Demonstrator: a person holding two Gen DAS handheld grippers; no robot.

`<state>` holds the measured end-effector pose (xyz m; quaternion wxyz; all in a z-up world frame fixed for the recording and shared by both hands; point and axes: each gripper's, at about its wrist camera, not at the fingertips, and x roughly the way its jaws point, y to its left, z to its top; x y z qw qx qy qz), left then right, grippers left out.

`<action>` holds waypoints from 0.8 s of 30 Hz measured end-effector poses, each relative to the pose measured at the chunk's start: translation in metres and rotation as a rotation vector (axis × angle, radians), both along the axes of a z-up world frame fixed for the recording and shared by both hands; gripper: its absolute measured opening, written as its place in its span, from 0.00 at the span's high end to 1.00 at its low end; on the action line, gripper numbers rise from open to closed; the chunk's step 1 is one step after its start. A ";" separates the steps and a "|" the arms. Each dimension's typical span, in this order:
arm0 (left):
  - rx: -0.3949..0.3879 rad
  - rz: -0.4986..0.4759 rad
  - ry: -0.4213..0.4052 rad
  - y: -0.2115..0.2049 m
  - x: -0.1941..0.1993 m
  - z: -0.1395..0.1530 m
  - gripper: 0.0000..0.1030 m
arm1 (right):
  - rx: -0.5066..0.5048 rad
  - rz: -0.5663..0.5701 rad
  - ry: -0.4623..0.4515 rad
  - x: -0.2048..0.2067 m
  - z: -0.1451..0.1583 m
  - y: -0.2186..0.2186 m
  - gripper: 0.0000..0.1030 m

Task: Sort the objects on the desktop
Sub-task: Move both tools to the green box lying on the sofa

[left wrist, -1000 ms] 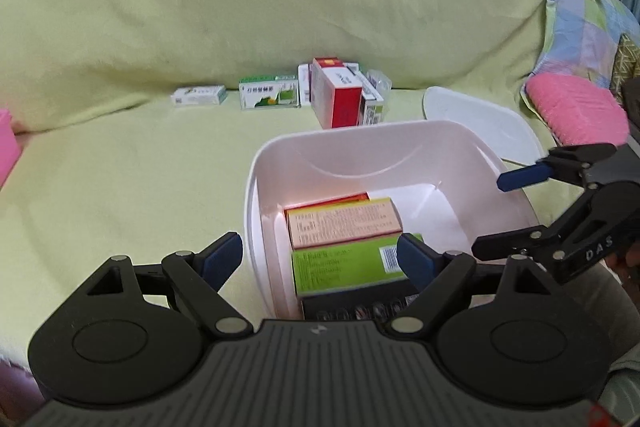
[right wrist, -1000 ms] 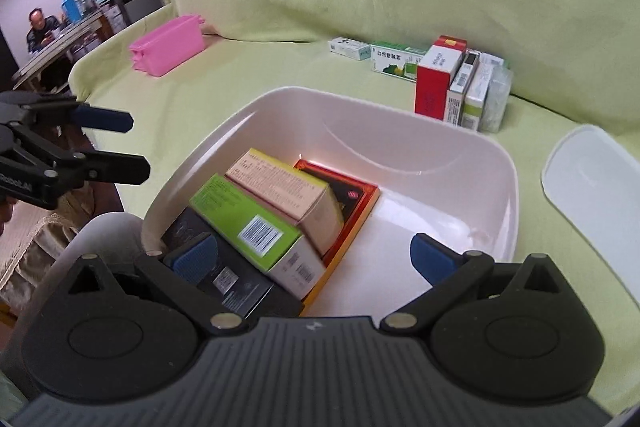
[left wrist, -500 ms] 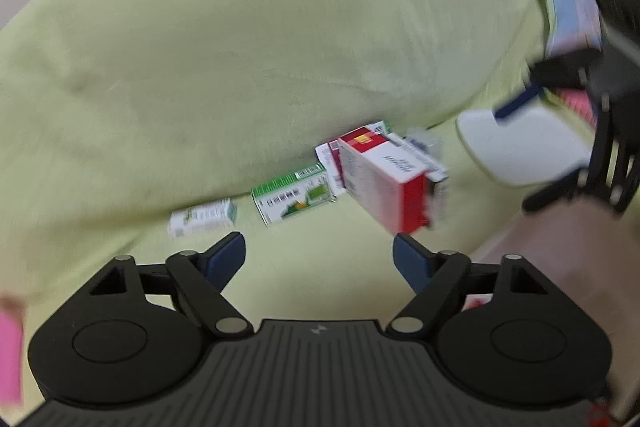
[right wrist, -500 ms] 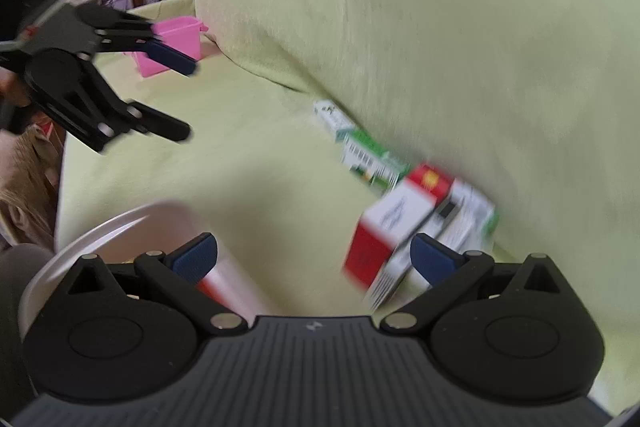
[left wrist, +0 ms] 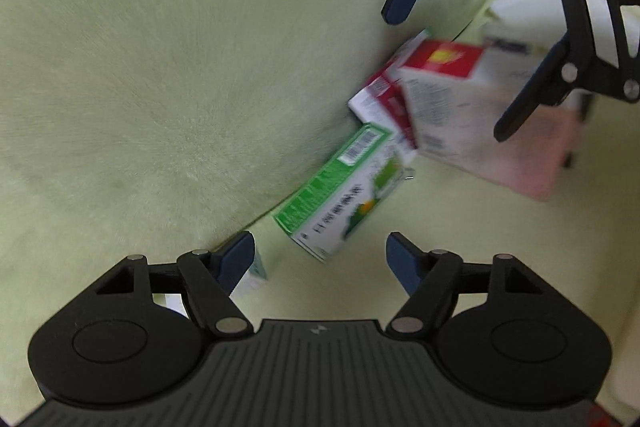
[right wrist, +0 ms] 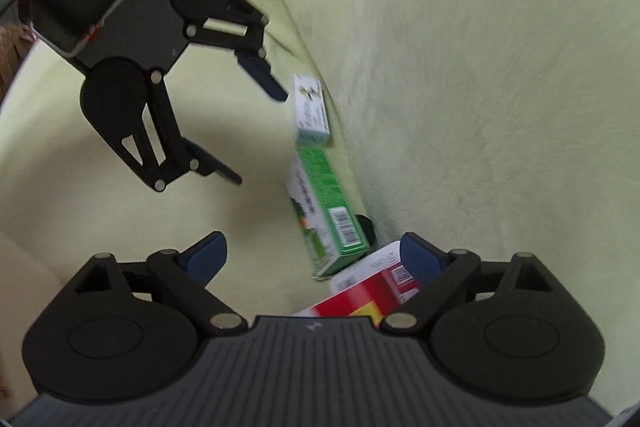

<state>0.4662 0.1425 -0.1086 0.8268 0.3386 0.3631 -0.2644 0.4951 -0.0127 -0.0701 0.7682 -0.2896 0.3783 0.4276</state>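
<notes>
Both grippers are now leaving the bin they were hovering over a second ago and closing on the boxes along the sofa back, so another pickup is starting. The left gripper point(left wrist: 320, 257) is spread, empty, facing the green box point(left wrist: 344, 193), whose long axis is running from 7 to 1 o'clock. The right gripper point(right wrist: 314, 255) is spread around the red box point(right wrist: 360, 291).

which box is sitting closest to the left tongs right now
The small white box with teal print, right by the left tongs' left finger; the green-and-white carton lies further ahead.
</notes>
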 end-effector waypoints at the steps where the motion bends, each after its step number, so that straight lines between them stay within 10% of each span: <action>1: 0.009 -0.006 0.000 0.000 0.008 -0.006 0.28 | -0.016 0.005 0.010 0.007 -0.006 0.003 0.19; 14: 0.106 -0.158 0.022 -0.008 0.051 -0.062 0.43 | -0.242 0.143 0.074 0.044 -0.067 0.043 0.51; 24: 0.042 -0.133 0.024 0.013 0.026 -0.050 0.53 | -0.197 0.147 0.042 0.019 -0.056 0.043 0.75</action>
